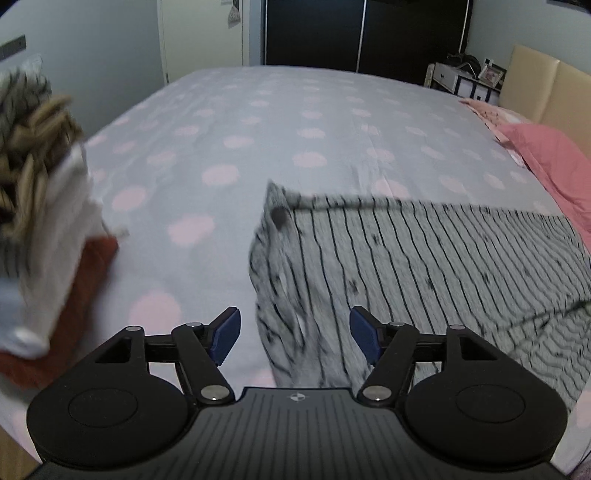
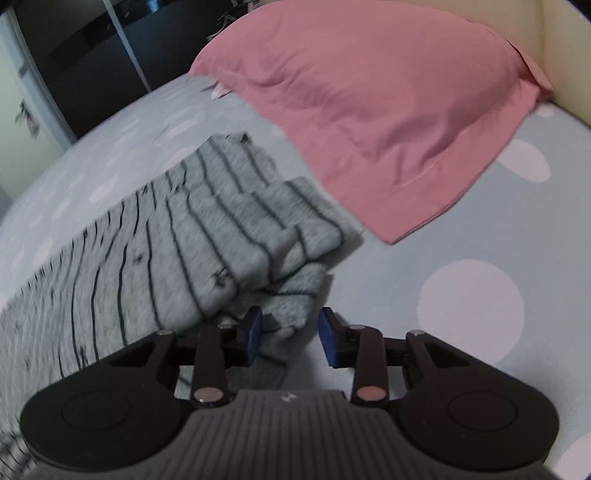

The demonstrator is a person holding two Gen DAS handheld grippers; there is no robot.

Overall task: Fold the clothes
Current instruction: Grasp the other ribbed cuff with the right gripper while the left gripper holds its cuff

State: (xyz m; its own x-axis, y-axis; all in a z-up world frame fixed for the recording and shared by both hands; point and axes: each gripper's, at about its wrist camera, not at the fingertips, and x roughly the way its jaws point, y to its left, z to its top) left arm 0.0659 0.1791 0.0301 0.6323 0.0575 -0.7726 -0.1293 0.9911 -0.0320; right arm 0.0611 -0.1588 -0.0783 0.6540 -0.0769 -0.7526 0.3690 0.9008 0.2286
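Grey black-striped knit garment lies on the dotted grey bed sheet; left tool and right tool hover released, maybe touching its blurred edges.

A home bedroom: a polka-dot bed, pink pillow, dark wardrobe.

1. The left wrist view looked low across the bed toward dark wardrobes.
2. The right wrist view faced the pink pillow, close.
3. Both showed the striped garment.
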